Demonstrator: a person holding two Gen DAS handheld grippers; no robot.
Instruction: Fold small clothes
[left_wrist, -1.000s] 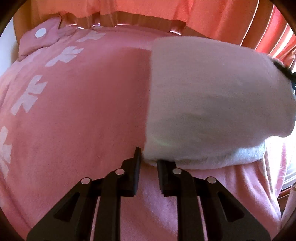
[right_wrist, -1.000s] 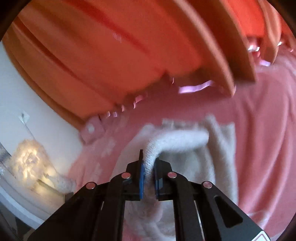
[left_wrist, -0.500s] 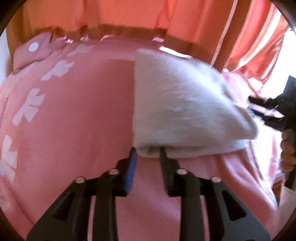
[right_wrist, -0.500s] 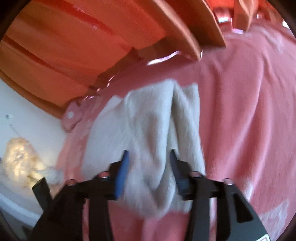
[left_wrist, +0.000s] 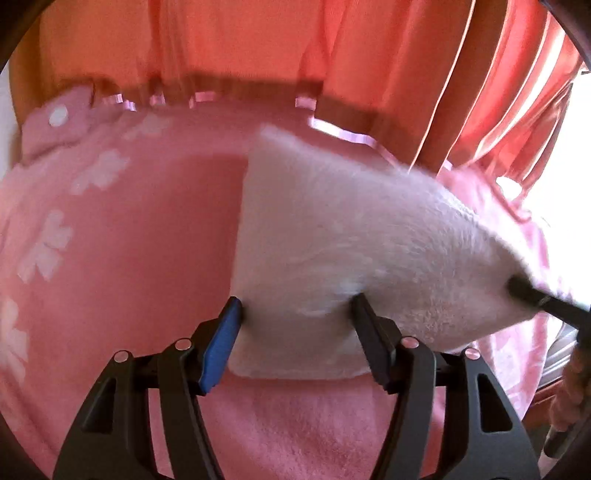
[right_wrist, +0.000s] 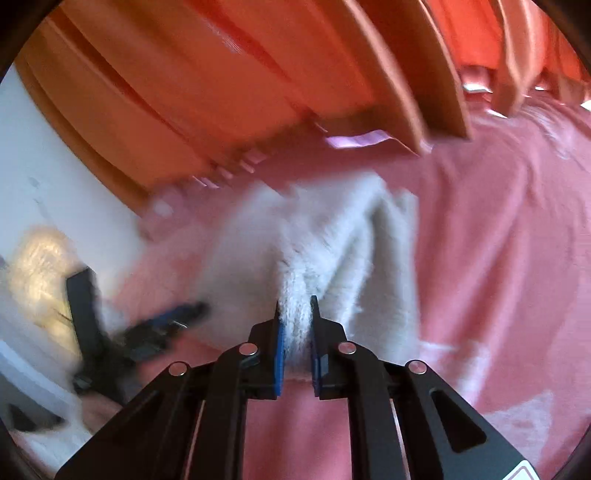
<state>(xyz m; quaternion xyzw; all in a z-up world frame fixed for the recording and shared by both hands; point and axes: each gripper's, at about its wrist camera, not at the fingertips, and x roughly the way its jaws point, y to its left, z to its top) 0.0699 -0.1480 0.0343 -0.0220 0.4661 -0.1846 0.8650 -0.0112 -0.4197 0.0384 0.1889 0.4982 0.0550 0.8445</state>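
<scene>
A small white fluffy garment (left_wrist: 332, 236) lies folded on a pink blanket with white flower prints (left_wrist: 122, 240). My left gripper (left_wrist: 295, 306) is open, its fingers on either side of the garment's near left corner. My right gripper (right_wrist: 294, 308) is shut on a bunched fold of the same garment (right_wrist: 325, 243) and lifts that edge. In the left wrist view the right gripper's finger (left_wrist: 532, 295) shows at the garment's right end. In the right wrist view the left gripper (right_wrist: 162, 325) shows blurred at the left.
Orange-red curtains (left_wrist: 332, 48) hang behind the far edge of the blanket. A white wall (right_wrist: 40, 173) and a pale fluffy object (right_wrist: 40, 269) lie to the left in the right wrist view. Bright window light is at the right (left_wrist: 569, 155).
My left gripper has opened wide at the garment's near corner. My right gripper opened half a second ago and has shut again on a fold, raising the garment's right end.
</scene>
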